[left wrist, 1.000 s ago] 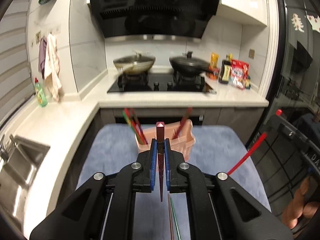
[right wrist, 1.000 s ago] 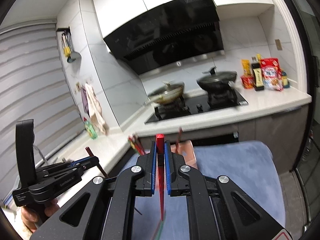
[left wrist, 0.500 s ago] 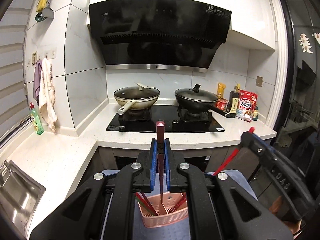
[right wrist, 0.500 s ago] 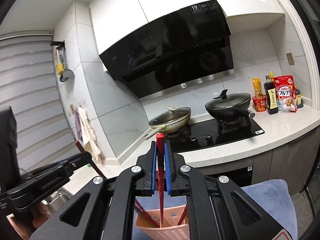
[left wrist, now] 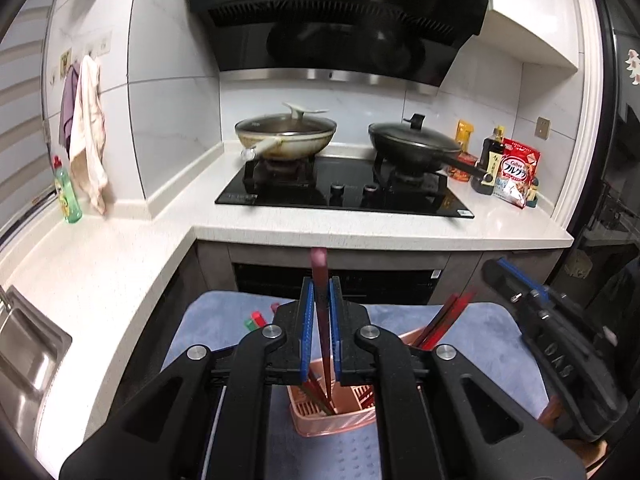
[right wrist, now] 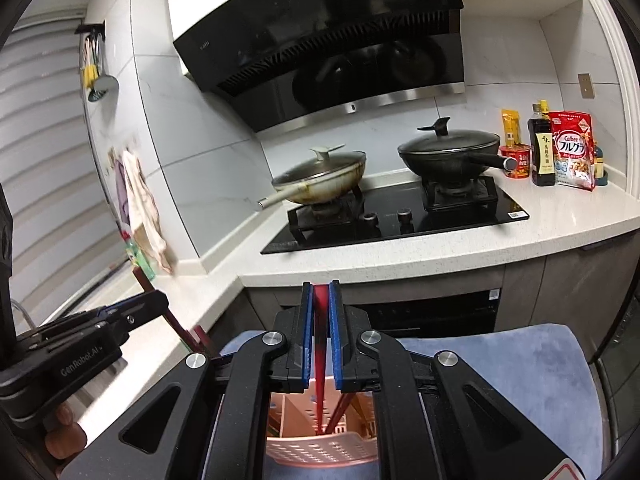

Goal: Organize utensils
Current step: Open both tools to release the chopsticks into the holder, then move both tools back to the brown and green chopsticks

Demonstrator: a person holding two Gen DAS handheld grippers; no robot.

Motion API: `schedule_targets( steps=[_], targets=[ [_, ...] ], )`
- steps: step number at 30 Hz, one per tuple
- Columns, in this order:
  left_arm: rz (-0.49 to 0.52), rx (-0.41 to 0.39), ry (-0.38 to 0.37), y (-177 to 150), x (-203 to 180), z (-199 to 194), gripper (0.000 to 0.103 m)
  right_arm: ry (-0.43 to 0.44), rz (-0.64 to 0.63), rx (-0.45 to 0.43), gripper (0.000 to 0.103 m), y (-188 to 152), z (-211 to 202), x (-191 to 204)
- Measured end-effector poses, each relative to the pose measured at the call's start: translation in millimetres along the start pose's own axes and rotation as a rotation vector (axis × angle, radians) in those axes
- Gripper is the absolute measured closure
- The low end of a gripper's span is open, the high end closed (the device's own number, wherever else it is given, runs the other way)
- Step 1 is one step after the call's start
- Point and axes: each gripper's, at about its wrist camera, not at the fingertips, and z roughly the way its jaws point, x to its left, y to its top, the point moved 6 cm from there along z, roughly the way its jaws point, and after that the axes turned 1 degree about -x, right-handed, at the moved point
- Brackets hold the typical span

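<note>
The left gripper (left wrist: 319,328) clamps a dark red chopstick (left wrist: 320,304) over the pink utensil basket (left wrist: 332,420). The right gripper (right wrist: 320,334), jaws just opening, still brackets a red chopstick (right wrist: 320,344); both gripper bodies hide the basket's rims and the chopsticks' tips.

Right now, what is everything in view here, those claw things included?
basket: one, pink, on the mat, below both claws
chopsticks in the basket: several, red and dark, leaning
mat: one, blue, under the basket
pans: two, lidded, on the hob; pale on its left, black on its right
hob: one, black, in the white counter
hood: one, black, above the hob
green bottle: one, left counter
cloths: two, cream and purple, hanging on the left wall
packets and bottles: several, right of the hob
sink: one, steel, far left
left claw: black, blue pads, shut on a dark red chopstick
right claw: same, shut on a red chopstick
</note>
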Motion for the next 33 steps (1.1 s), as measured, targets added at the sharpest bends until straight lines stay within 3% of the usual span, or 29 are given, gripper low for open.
schedule_targets(
  steps=[3,5,7,10,14,19,25,33],
  targets=[
    [-0.016,-0.004,0.019,-2.1,5.2,-5.7,0.077,-0.004,0.007,-0.018,0.081,6.7,-11.3,0.5],
    [-0.028,-0.019,0.031,-1.4,7.3,-14.0,0.059,-0.001,0.008,-0.031,0.077,11.5,-21.7,2.3],
    [-0.03,-0.037,0.04,-0.9,8.4,-24.7,0.05,0.002,-0.002,-0.039,0.074,15.3,-33.9,5.7],
    [-0.003,-0.062,0.058,-4.2,7.6,-45.0,0.048,0.014,-0.019,-0.038,0.065,14.3,-56.9,12.7],
    [0.033,-0.041,0.061,-28.2,5.3,-74.3,0.035,0.023,-0.041,-0.004,0.06,-4.6,-91.1,20.3],
    [0.073,0.006,0.067,-73.4,8.4,-100.2,0.033,-0.016,-0.095,0.045,0.053,-49.3,-135.8,22.5],
    [0.056,0.124,0.054,-146.1,18.9,-118.1,0.033,-0.049,-0.082,0.144,0.052,-114.2,-172.5,12.8],
    [0.028,0.245,0.096,-242.6,32.2,-131.0,0.033,-0.108,-0.095,0.312,0.052,-230.2,-197.1,10.3]
  ],
)
